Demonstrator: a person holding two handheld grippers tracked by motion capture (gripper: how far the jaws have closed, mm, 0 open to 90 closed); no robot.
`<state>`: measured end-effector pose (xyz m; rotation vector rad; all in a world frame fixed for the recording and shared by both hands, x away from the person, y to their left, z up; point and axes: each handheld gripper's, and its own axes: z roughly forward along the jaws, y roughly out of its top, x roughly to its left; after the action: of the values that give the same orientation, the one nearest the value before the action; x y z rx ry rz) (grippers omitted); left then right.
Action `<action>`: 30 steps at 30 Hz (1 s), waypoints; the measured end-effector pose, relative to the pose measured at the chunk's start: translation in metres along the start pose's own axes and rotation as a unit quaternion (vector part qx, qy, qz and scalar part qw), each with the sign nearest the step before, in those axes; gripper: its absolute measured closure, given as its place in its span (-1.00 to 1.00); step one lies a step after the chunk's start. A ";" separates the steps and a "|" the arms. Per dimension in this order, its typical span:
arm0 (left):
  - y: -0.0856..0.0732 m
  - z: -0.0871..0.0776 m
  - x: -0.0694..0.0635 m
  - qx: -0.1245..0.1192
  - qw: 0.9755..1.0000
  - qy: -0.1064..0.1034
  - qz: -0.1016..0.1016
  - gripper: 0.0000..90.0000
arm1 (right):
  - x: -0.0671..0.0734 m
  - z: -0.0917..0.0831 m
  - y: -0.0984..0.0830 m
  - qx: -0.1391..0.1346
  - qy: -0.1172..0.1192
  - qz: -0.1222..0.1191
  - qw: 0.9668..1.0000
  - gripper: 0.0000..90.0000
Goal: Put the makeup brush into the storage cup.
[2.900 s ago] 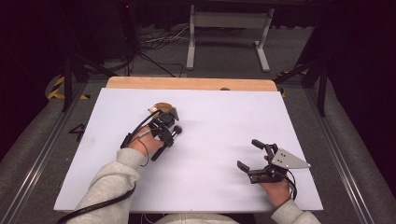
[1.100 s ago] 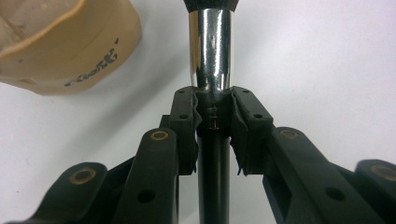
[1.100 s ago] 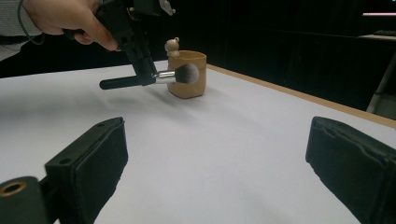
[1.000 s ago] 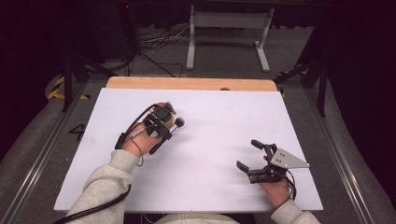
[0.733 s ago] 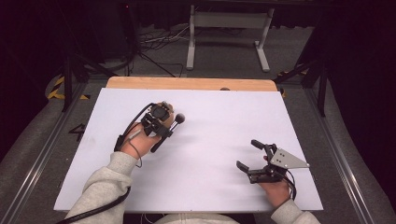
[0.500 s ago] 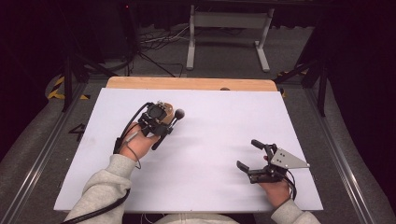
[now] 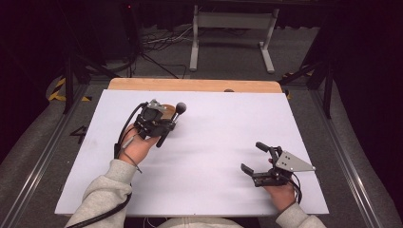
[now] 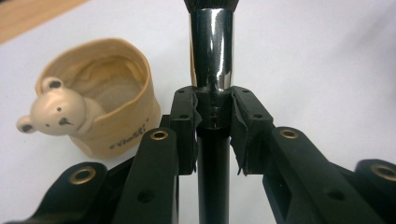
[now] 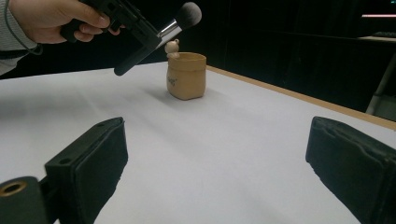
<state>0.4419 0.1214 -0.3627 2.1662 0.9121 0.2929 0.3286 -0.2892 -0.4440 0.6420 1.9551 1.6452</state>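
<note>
Dark studio floor w/ cables behind; white-covered desk [image 7: 199, 190] w/ wooden far edge. Left gripper [image 8: 212, 109] is clenched on a black-handled makeup brush w/ chrome ferrule [image 8: 212, 51], raised off the desk, bristles up and away. Just beside it, lower left of its jaws, sits a tan soft cup w/ a small bear figure on its rim [image 8: 98, 116]. Risks, judged: handle could slide thru the pads; lowering off-centre could tip the light cup. Right gripper [image 7: 259, 161] rests released, well apart.
</note>
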 end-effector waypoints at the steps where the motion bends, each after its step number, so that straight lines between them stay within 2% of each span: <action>1: -0.001 0.000 0.000 -0.005 1.000 -0.005 -0.003 0.62 | 0.000 0.000 0.000 0.000 0.000 0.000 1.000 -0.87; 4: -0.002 -0.001 0.000 -0.015 1.000 -0.002 0.004 0.62 | 0.000 0.000 0.000 -0.001 0.000 -0.001 1.000 -0.87; 7: -0.003 -0.004 0.001 -0.040 0.999 -0.004 0.006 0.62 | 0.000 0.000 0.000 -0.002 0.000 0.001 1.000 -0.87; 11: -0.006 -0.008 0.002 -0.082 0.997 -0.006 0.009 0.62 | 0.000 0.000 0.000 -0.001 -0.001 -0.001 1.000 -0.87; 12: -0.006 -0.008 0.002 -0.082 0.997 -0.006 0.009 0.62 | 0.000 0.000 0.000 -0.001 -0.001 -0.001 1.000 -0.87; 13: -0.007 -0.010 0.003 -0.090 0.996 -0.009 0.011 0.62 | 0.000 0.000 0.000 -0.001 -0.001 0.000 1.000 -0.87; 14: -0.008 -0.011 0.004 -0.100 0.995 -0.016 0.005 0.62 | 0.000 0.000 0.000 -0.002 -0.001 0.000 1.000 -0.87; 15: -0.009 -0.012 0.005 -0.114 0.993 -0.028 0.005 0.62 | 0.000 0.000 0.000 -0.002 0.000 0.001 1.000 -0.87; 16: -0.009 -0.012 0.005 -0.114 0.993 -0.028 0.005 0.62 | 0.000 0.000 0.000 -0.002 0.000 0.001 1.000 -0.87; 19: -0.010 -0.013 0.009 -0.129 0.991 -0.033 0.002 0.62 | 0.000 0.000 0.000 -0.001 -0.001 0.001 1.000 -0.87; 22: -0.012 -0.015 0.012 -0.154 0.987 -0.037 0.001 0.62 | 0.000 0.000 0.000 -0.001 -0.001 0.002 1.000 -0.87; 24: -0.013 -0.017 0.013 -0.165 0.985 -0.040 0.005 0.62 | 0.000 0.000 0.000 0.000 0.000 0.001 1.000 -0.87; 25: -0.013 -0.017 0.013 -0.165 0.985 -0.040 0.005 0.62 | 0.000 0.000 0.000 0.000 0.000 0.001 1.000 -0.87; 30: -0.014 -0.018 0.015 -0.193 0.980 -0.046 0.014 0.62 | 0.000 0.000 0.000 0.000 -0.001 0.002 1.000 -0.87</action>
<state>0.4370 0.1483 -0.3618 1.8192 0.7083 0.3493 0.3286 -0.2890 -0.4444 0.6471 1.9543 1.6457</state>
